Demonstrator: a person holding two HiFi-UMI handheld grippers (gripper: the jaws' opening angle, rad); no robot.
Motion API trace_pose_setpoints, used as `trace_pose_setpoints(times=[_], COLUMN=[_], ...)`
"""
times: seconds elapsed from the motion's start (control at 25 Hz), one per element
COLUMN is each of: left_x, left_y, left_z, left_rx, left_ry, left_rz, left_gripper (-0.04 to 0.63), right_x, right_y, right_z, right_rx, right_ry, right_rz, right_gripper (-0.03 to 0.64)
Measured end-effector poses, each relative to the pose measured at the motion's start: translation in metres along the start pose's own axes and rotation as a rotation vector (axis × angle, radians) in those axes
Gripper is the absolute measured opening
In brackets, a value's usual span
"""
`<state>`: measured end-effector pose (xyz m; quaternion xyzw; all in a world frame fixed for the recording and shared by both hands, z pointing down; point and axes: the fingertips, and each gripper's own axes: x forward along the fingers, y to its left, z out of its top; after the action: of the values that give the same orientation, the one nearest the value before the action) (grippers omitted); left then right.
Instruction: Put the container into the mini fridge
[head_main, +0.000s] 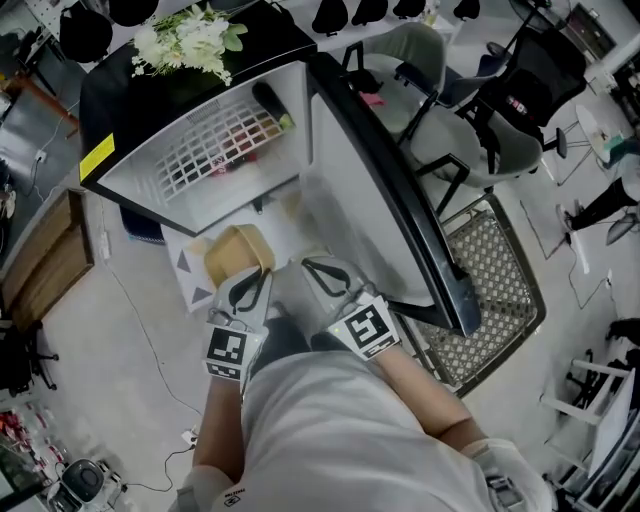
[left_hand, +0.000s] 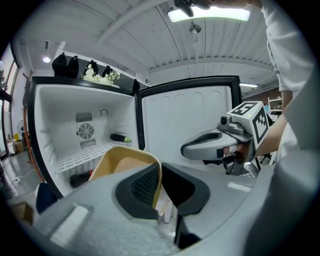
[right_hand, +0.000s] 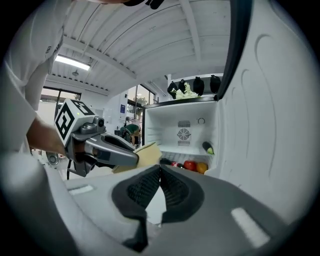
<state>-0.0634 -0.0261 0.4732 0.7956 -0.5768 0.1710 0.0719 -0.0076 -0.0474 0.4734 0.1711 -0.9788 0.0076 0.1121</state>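
Over on the left the mini fridge (head_main: 150, 80) stands wide open, black on top with a spray of white flowers (head_main: 190, 40) up there, white walls inside and a wire shelf (head_main: 215, 150) across the middle. A dark green vegetable (left_hand: 120, 138) lies at the right back of that shelf, and below it, at the right of the lower level, sit 2 round fruits, 1 red (right_hand: 190, 165) and 1 orange (right_hand: 201, 168). Now the left gripper (head_main: 245, 285): its fingers (left_hand: 145, 185) are clamped on the side wall of the tan container (head_main: 238, 255), 1 finger inside the rim and 1 outside, and the container hangs out in front of the fridge mouth, low, not inside it. Just beside it, apart from it, comes the right gripper (head_main: 322, 272), fingers (right_hand: 172, 187) pressed together with nothing between them, pointing into the same opening. Close on its right the fridge door (head_main: 400, 200) swings out, its white inner panel filling that side of the right gripper view and hemming in the approach. Beyond the door's black edge a mesh metal piece (head_main: 490, 280) lies on the floor, and further right grey office chairs (head_main: 440, 120) crowd the room.
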Motion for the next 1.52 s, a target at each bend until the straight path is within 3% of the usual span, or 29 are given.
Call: trace_pose_setpoints(times=[0.44,0.8,0.92,1.16,1.52], left_x=[0.038,0.078,0.092,0.122,0.166], left_y=[0.049,0.097,0.113,0.142,0.174], left_z=[0.02,0.059,0.062,0.06,0.059], left_rx=[0.05,0.181,0.189,0.295,0.384], left_ry=[0.011,0.01,0.036,0.129,0.231], left_rz=[-0.046,-0.083,-0.082,-0.048,-0.022], left_gripper=[0.029,0.029,0.029,0.029,0.031], right_x=[0.032,0.054,0.059,0.063,0.059], right_y=[-0.049,-0.077,-0.085,-0.097,-0.111], right_z=[0.009,0.01,0.012,0.014,0.011], right_rx=[0.046,0.062,0.071,0.074,0.079], right_ry=[0.031,0.058,0.05,0.055,0.079], right_rz=[-0.105,-0.19,-0.217,-0.262,-0.333], right_gripper=[0.005,0.004,0.005,0.005,0.005])
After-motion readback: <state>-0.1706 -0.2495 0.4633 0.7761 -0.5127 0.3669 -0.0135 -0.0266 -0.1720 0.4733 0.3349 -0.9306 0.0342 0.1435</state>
